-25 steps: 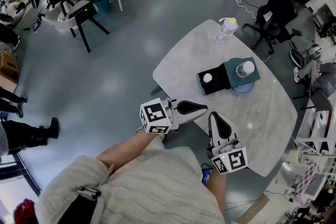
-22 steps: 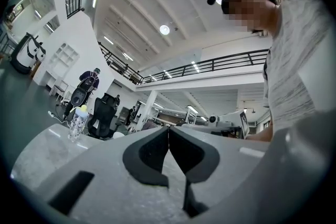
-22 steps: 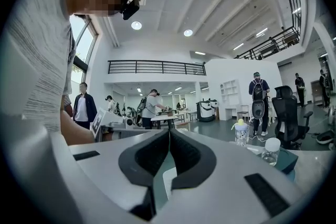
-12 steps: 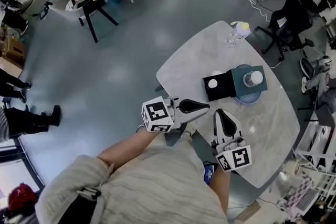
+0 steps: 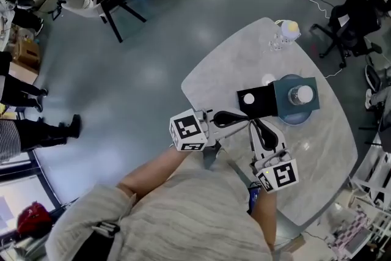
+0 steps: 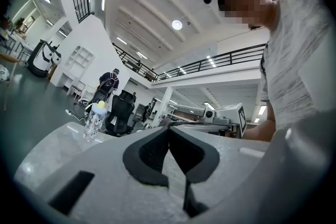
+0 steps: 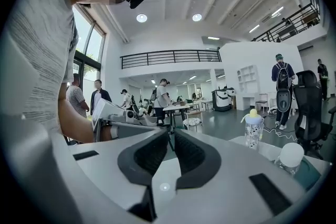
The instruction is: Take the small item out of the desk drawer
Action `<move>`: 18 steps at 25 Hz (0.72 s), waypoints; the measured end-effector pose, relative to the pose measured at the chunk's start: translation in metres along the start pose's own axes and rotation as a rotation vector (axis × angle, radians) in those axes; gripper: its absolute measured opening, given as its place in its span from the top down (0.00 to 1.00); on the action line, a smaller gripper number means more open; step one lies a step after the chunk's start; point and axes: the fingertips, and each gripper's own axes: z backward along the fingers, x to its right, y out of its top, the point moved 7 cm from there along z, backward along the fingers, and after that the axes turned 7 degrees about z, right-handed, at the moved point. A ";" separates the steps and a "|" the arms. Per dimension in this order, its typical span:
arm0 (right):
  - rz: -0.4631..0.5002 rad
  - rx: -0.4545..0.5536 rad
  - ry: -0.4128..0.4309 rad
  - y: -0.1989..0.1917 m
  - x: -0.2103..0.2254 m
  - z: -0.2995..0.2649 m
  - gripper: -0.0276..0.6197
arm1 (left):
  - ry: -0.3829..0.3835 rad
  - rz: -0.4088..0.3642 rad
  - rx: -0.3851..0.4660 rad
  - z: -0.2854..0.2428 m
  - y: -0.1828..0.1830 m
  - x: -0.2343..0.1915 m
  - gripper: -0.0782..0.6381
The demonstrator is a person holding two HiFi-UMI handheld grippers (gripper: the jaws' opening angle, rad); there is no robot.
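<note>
The small round white item [image 5: 248, 99] lies in the black drawer [image 5: 261, 110], which is pulled out to the left of a low teal box [image 5: 285, 90] on the pale marbled tabletop [image 5: 317, 150]. It sits toward the drawer's left end, apart from the walls as far as the head view shows. It is too small to tell what it is made of. Judging by its size, it should be very light and probably rigid, a disc or cap that could skid on the smooth drawer floor or pop out of a pinch. The best hold is likely across its width from directly above, with a tip on each side of its rim and low enough to get under the curve.

A clear bottle with a white cap [image 5: 302, 95] stands on the teal box. A clear patterned bottle with a yellow top [image 5: 285, 30] stands well apart at the far edge of the tabletop.

The left tongs [image 5: 239, 115] hover just beside the drawer's near left corner. In the left gripper view their dark pads meet at the tips [image 6: 169, 131] with nothing between them. The right tongs [image 5: 257, 123] hang just in front of the drawer's near edge. Their pads are drawn in to a bare slit [image 7: 171, 136] and are also empty. Neither touches the drawer or the item. Whichever pair goes in will need to be spread wider than the item first.
</note>
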 end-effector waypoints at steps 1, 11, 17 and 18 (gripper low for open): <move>-0.001 -0.007 0.008 -0.002 0.004 -0.002 0.94 | 0.011 0.003 -0.006 -0.002 -0.001 -0.003 0.87; 0.010 -0.095 0.041 -0.037 0.040 -0.025 0.94 | 0.113 0.039 -0.029 -0.010 -0.020 -0.042 0.87; 0.008 -0.145 0.037 -0.060 0.057 -0.042 0.94 | 0.156 0.059 -0.040 -0.013 -0.035 -0.068 0.87; 0.009 -0.156 0.037 -0.064 0.059 -0.045 0.94 | 0.161 0.062 -0.043 -0.014 -0.036 -0.072 0.87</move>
